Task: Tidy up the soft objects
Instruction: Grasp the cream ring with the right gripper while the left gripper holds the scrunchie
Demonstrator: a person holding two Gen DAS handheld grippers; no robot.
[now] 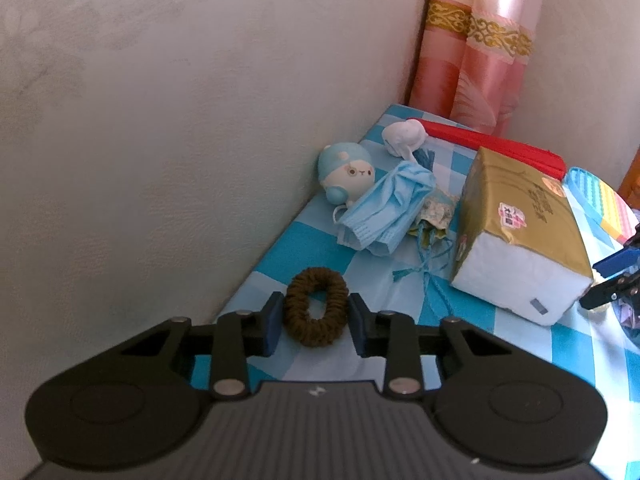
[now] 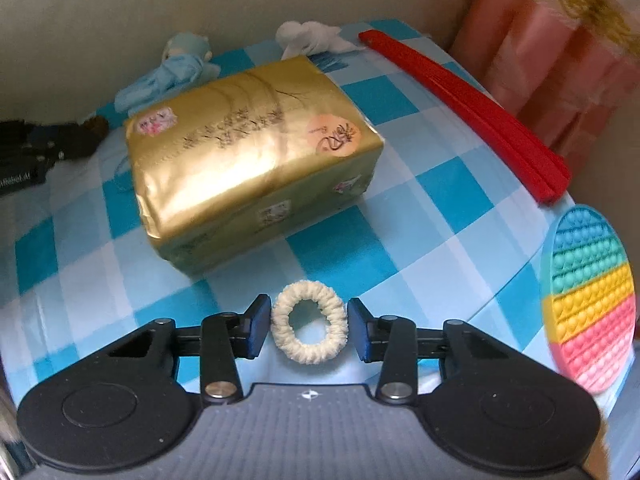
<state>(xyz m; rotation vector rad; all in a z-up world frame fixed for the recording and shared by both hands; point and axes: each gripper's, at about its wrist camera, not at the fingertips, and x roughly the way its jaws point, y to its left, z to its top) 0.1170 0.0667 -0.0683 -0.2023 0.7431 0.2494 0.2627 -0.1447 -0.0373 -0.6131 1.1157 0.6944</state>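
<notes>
My left gripper clamps the brown scrunchie near the desk edge by the wall. My right gripper brackets the cream scrunchie, pads not touching.

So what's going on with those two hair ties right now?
Left gripper shut on brown scrunchie. Right gripper straddling cream scrunchie, pads not yet pressing. Gold tissue pack just beyond, clear.

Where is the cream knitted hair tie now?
In the right wrist view, the cream knitted hair tie lies on the blue checked tablecloth between the right gripper's fingers, just before the gold tissue pack.
</notes>
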